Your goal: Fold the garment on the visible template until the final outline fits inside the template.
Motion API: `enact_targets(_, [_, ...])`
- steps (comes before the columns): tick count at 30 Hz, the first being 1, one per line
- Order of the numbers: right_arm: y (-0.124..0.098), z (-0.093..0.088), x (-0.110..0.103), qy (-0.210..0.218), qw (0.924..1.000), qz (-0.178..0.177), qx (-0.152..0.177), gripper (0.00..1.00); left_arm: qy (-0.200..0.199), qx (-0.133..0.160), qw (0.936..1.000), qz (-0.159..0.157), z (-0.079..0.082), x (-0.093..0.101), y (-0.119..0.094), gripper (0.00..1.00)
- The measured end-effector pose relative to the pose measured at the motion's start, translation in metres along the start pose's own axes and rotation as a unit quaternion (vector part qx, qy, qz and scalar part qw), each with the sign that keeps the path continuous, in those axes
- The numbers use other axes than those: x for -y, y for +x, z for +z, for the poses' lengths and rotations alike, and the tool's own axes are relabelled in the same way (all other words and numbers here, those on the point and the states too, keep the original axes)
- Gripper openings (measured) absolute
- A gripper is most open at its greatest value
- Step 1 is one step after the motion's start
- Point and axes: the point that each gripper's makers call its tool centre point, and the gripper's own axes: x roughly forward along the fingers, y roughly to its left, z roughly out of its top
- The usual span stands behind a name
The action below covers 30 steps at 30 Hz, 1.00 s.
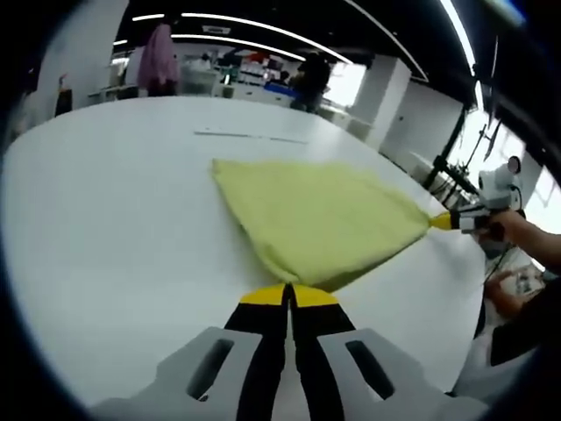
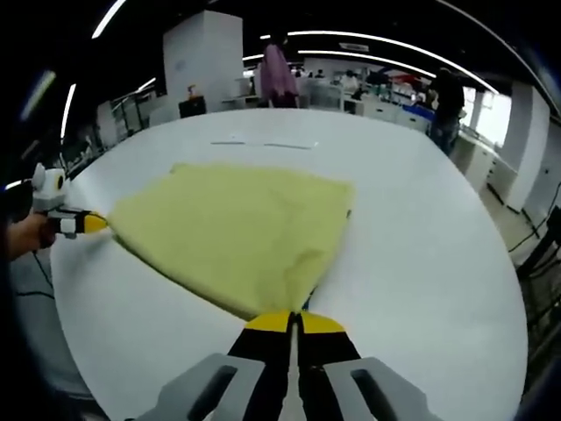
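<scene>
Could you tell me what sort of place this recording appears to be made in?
Probably a large open-plan lab or workshop: a wide white table holding a yellow cloth garment, long ceiling strip lights, and cluttered workbenches with people standing beyond.

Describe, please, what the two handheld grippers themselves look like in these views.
Each gripper, the left gripper and the right gripper, has two black jaws capped with yellow tips, rising from light grey moulded housings with slotted openings. Seen from across the table, each shows a yellow tip on a white and grey body. No cables or markings are discernible.
</scene>
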Motion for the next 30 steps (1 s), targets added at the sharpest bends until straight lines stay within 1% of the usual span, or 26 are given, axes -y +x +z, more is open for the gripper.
enact_targets(5, [-0.005,0.000,0.011,-0.017,0.9998,-0.007,0.000,0.00,-0.006,0.002,0.9999,0.008,0.001,-0.007,-0.005,0.00])
enact_targets(8, [-0.007,0.002,0.015,-0.014,0.9999,0.000,0.004,0.00,-0.007,0.002,0.9999,0.012,0.001,-0.012,-0.007,0.00])
enact_targets(10, [-0.006,0.003,0.015,-0.022,0.9997,0.004,0.006,0.00,-0.009,0.000,0.9999,0.009,0.000,-0.012,-0.007,0.00])
enact_targets(12, [-0.006,0.003,0.016,-0.024,0.9997,0.005,0.008,0.00,-0.002,-0.005,0.9999,0.010,-0.002,-0.013,-0.006,0.00])
enact_targets(14, [-0.006,0.005,0.013,-0.026,0.9994,0.019,0.015,0.00,0.003,-0.010,0.9999,0.008,-0.004,-0.011,-0.005,0.00])
enact_targets(15, [-0.005,0.003,0.012,-0.025,0.9993,0.026,0.010,0.00,0.002,-0.015,0.9999,0.007,-0.007,-0.011,-0.004,0.00])
enact_targets(16, [-0.004,-0.001,0.014,-0.015,0.9995,0.026,0.005,0.00,0.001,-0.019,0.9998,0.010,-0.010,-0.012,-0.003,0.00])
enact_targets(17, [-0.003,-0.003,0.013,-0.014,0.9994,0.030,0.007,0.00,0.002,-0.022,0.9997,0.012,-0.011,-0.012,-0.002,0.00])
enact_targets(19, [-0.001,-0.007,0.012,0.010,0.9992,0.037,0.007,0.00,0.006,-0.024,0.9996,0.012,-0.013,-0.012,-0.001,0.00])
enact_targets(23, [0.000,-0.013,0.009,0.017,0.9987,0.047,0.004,0.00,0.018,-0.030,0.9993,0.008,-0.014,-0.011,0.000,0.00])
enact_targets(25, [0.000,-0.015,0.008,0.025,0.9983,0.052,-0.002,0.03,0.025,-0.033,0.9991,0.001,-0.015,-0.009,0.000,0.00])
enact_targets(28, [0.001,-0.016,0.003,0.041,0.9971,0.065,-0.003,0.06,0.031,-0.029,0.9991,-0.006,-0.012,-0.007,0.000,0.07])
enact_targets(30, [0.003,-0.017,0.003,0.042,0.9971,0.063,-0.003,0.05,0.031,-0.028,0.9991,-0.009,-0.011,-0.006,0.000,0.08])
